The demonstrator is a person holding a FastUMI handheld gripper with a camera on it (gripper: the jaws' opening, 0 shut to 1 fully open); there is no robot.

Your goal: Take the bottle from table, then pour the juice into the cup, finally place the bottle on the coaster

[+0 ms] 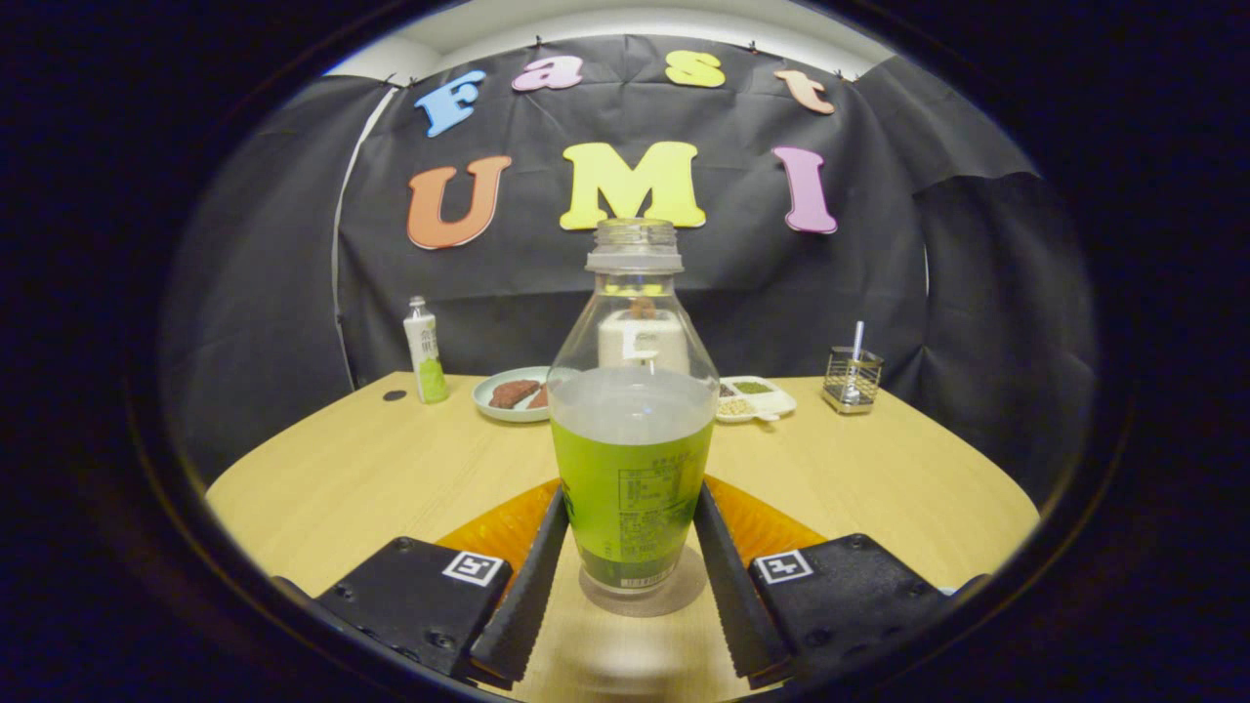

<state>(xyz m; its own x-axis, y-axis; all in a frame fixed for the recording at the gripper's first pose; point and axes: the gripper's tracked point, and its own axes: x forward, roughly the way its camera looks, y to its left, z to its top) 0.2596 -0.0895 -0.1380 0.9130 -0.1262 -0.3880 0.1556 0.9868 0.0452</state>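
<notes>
Soft, even light falls from overhead, leaving the wooden surface (371, 469) bright and warm while the dark cloth wall behind soaks up light and stays dim. The clear bottle (633, 430) stands upright between the open jaws and is sharp; a faint pale shadow pools round its base. The fisheye lens bows the surface's far edge and stretches the near gripper (630, 576). Far items look slightly soft.
</notes>
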